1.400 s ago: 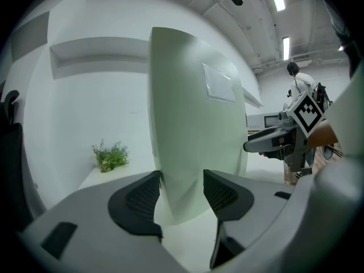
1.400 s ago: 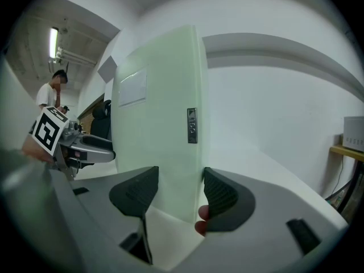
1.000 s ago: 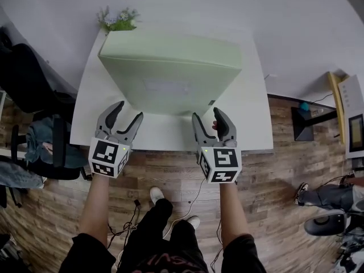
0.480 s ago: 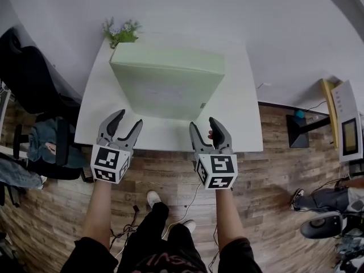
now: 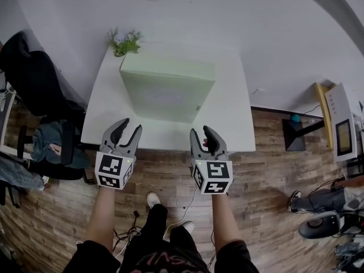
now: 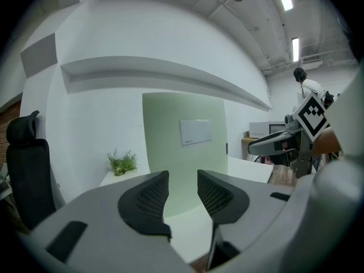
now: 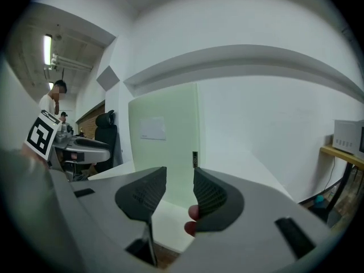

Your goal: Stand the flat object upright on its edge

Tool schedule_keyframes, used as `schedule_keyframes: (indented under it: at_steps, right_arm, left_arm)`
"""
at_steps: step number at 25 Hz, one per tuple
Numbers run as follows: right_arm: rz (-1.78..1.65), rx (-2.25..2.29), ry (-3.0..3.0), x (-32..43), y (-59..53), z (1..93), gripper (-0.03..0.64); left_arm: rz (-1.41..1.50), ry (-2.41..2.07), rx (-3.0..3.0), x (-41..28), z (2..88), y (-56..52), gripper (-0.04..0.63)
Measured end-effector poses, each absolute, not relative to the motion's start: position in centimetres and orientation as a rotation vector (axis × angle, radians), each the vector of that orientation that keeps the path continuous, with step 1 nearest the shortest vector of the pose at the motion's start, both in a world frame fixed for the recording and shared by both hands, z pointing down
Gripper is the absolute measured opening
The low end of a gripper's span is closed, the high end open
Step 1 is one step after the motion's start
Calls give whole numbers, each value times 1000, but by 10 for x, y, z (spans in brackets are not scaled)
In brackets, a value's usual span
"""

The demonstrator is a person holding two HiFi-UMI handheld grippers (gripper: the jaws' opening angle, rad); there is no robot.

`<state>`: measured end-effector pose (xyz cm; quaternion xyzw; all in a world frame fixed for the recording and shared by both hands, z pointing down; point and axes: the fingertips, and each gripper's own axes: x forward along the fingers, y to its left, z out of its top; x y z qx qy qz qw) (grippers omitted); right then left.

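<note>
The flat object, a pale green box (image 5: pixel 168 92), stands upright on its edge on the white table (image 5: pixel 227 124), with a white label on the face toward me. It fills the middle of the left gripper view (image 6: pixel 182 147) and of the right gripper view (image 7: pixel 165 141). My left gripper (image 5: pixel 129 127) hangs off the table's front edge, well short of the box. My right gripper (image 5: pixel 201 132) is level with it at the right. Both jaws have just been closing to a narrow gap with nothing between them (image 6: pixel 182 178) (image 7: pixel 180 175). Neither touches the box.
A small potted plant (image 5: pixel 125 41) sits at the table's far left corner, against the white wall. A black office chair (image 5: pixel 34 78) draped with clothes stands left of the table. A shelf unit (image 5: pixel 341 124) is at the right, over wooden floor.
Both grippers have drawn back from the box and off the table's front edge. Their jaws have narrowed. The box stays upright and now looks further away.
</note>
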<state>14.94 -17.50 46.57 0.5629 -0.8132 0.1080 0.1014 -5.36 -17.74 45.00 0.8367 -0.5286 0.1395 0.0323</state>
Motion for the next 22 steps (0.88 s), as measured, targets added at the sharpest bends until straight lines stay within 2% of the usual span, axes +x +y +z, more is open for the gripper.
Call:
schedule_keyframes:
  at_steps: [9, 16, 22]
  right_arm:
    - [324, 1673, -2397, 152, -157, 437, 114]
    - [333, 1690, -2391, 154, -145, 421, 57]
    - [344, 1687, -2393, 156, -132, 410, 43]
  left_arm:
    - [375, -1666, 2556, -53, 417, -158, 110]
    - [347, -1683, 2551, -48, 395, -146, 84]
    - [325, -1713, 2519, -50, 381, -132, 58]
